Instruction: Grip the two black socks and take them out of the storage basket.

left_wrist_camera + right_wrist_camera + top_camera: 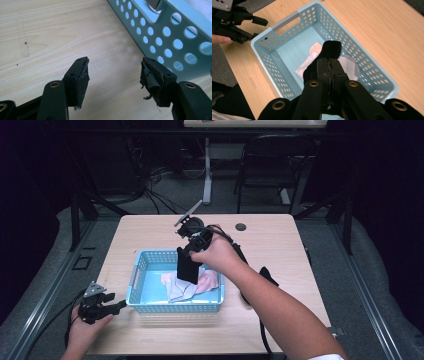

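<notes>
The right claw (329, 65) clamps a black cloth (188, 265) above the blue basket (138, 270) (pale cloths (182, 287) lie inside), clear of its rims. The left claw (113, 75) stands open, holding nothing, just beside the basket's wall on the bare desk (280, 245).

Table (280, 250): pale wood-grain top, matt, smooth. Basket (175, 307): light-blue perforated plastic, slight sheen. Black cloth (188, 267) in right gripper (329, 66) looked soft, matt. White cloth (181, 290) and pink cloth (207, 281) also soft fabric. Left gripper (113, 75): matt black plastic, pads (150, 75) frayed, rough.
</notes>
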Motion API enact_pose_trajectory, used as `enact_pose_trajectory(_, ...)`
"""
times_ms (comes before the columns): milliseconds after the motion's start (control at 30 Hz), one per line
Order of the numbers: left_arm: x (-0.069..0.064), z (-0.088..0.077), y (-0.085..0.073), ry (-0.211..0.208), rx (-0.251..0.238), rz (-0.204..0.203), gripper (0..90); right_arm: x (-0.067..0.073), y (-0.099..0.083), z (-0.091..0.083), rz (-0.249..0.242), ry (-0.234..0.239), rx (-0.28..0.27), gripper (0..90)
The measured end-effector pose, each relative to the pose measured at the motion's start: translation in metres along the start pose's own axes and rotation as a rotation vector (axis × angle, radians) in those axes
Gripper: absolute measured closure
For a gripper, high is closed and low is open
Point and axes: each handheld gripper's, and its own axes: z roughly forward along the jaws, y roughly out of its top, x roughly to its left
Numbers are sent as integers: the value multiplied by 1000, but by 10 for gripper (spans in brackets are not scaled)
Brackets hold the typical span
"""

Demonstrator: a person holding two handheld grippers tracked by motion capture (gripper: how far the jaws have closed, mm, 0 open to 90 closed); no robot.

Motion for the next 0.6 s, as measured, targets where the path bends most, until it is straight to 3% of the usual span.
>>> enact_pose_trajectory(233, 0, 1, 0, 6, -1, -5, 393, -3, 0, -32, -8, -28, -17, 887)
enact_pose_trajectory(600, 1, 1, -1, 1, 10, -6, 393, -13, -10, -51, 17, -36, -22, 887)
